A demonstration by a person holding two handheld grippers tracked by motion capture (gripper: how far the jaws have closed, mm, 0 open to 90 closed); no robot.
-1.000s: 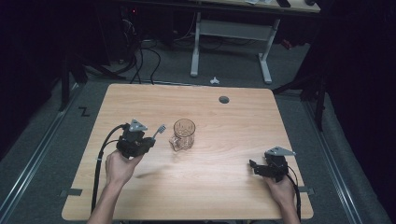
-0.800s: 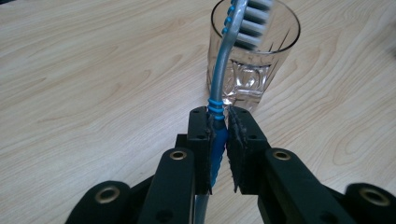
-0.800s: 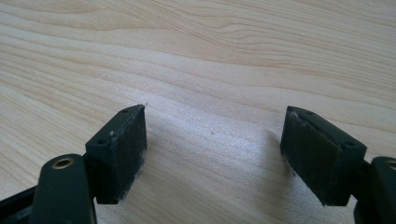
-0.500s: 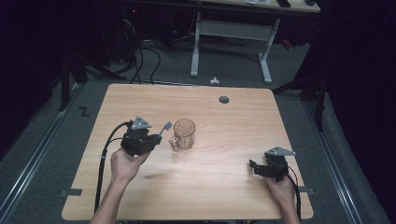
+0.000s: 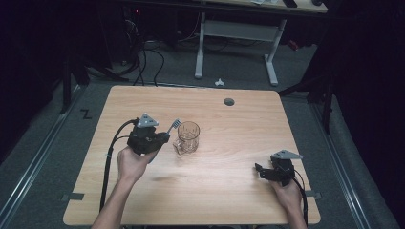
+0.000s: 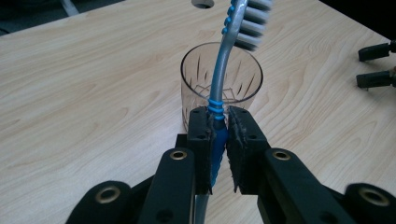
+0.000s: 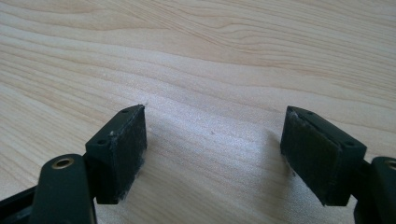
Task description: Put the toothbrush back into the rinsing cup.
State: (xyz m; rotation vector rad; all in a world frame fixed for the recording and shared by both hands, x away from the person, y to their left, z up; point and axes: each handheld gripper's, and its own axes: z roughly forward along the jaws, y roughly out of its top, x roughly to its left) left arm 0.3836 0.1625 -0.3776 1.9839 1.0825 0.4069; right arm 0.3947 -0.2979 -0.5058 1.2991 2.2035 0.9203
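Wooden table [image 5: 229, 191], light grain, takes up most of the high view; small dark round hole [image 5: 229, 101] near its far edge. Person's forearms come in from the near side, one gripper per hand.

Left gripper [image 6: 218, 133] sits left of centre on the table, jaws clamped tight on a toothbrush [image 6: 219, 88], pinching the blue ribbed part of the handle. Brush stands roughly upright with the head tilted away, bristle head up top and blurred in the left gripper view. In the high view the head [image 5: 175, 123] pokes out just left of the glass rim.

Right gripper [image 7: 215, 149] rests near the table's near right corner, well apart from the rest; jaws spread wide with bare wood between them, holding nothing.

Clear cut-pattern glass tumbler [image 5: 187, 137] stands upright about mid-table, just beside the left gripper. In the left gripper view the brush handle crosses in front of the glass; whether it touches the rim is hard to tell, probably just short.
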